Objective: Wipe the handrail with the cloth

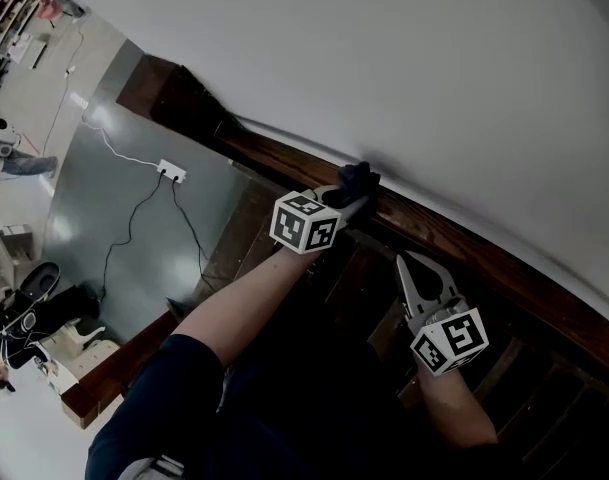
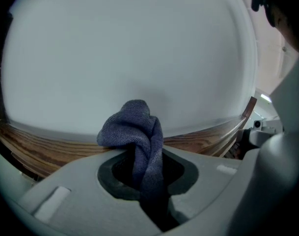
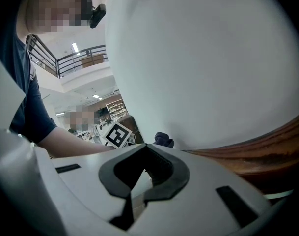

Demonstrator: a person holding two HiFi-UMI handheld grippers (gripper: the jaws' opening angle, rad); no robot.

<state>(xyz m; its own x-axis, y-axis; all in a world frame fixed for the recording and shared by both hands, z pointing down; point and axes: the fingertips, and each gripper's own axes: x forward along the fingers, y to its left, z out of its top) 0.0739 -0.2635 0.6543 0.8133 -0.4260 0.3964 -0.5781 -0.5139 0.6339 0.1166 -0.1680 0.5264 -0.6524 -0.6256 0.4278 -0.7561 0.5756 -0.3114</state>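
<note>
Here, blue-grey cloth (image 2: 132,132) (twisted) in left tongs (image 2: 144,167), on wooden handrail (image 2: 41,149)

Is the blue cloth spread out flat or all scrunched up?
Scrunched up: the cloth sticks out of the left gripper as a twisted wad.

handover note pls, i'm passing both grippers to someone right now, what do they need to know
Left gripper: shut on the bunched dark blue cloth, cloth pressed on top of the dark wooden handrail where it meets the white wall.
Right gripper: shut, empty, hanging just below the rail, to the right of the left one.
Done: cloth gripped and on the rail. How much is already wiped cannot be told.
Left: run the cloth along the rail.
</note>
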